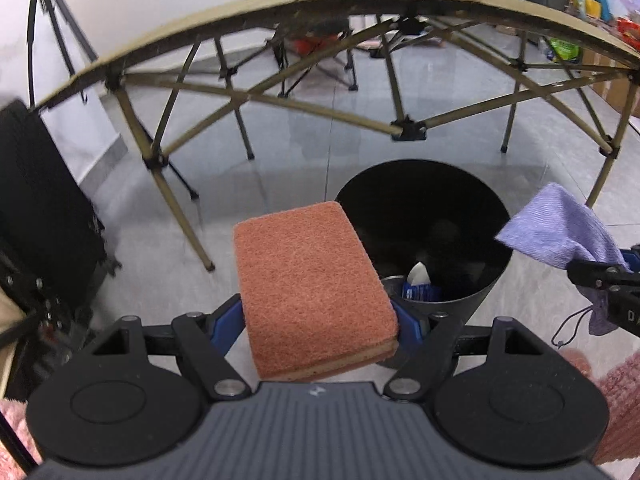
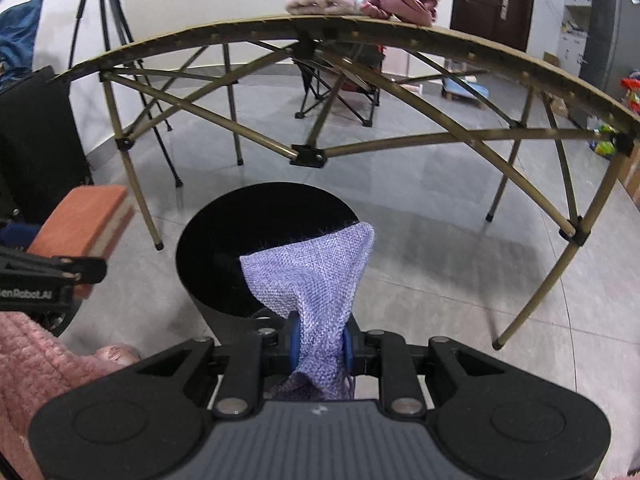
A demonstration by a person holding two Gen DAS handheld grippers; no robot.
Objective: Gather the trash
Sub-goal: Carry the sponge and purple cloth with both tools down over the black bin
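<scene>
Trash in hand comes in two pieces: an orange scouring sponge (image 1: 314, 288) and a lavender woven drawstring pouch (image 2: 312, 276). The left gripper (image 1: 320, 324) has its blue-padded fingers (image 1: 228, 320) pressed against the sponge's two long sides, holding it flat with the scrub face up, just beside the left rim of the black trash bin (image 1: 472, 280). The right gripper (image 2: 320, 344) is nearly closed, pinching the pouch at its gathered neck; the pouch's body fans out forward over the bin's near rim in the right wrist view, and its cord dangles below the fingers in the left wrist view. Inside the bin lie a white and a blue item, too dark to identify. The bin stands on grey floor tiles (image 1: 288, 168) in front of a folding camp table (image 2: 360, 26), which carries pink clothing (image 2: 400, 2).
</scene>
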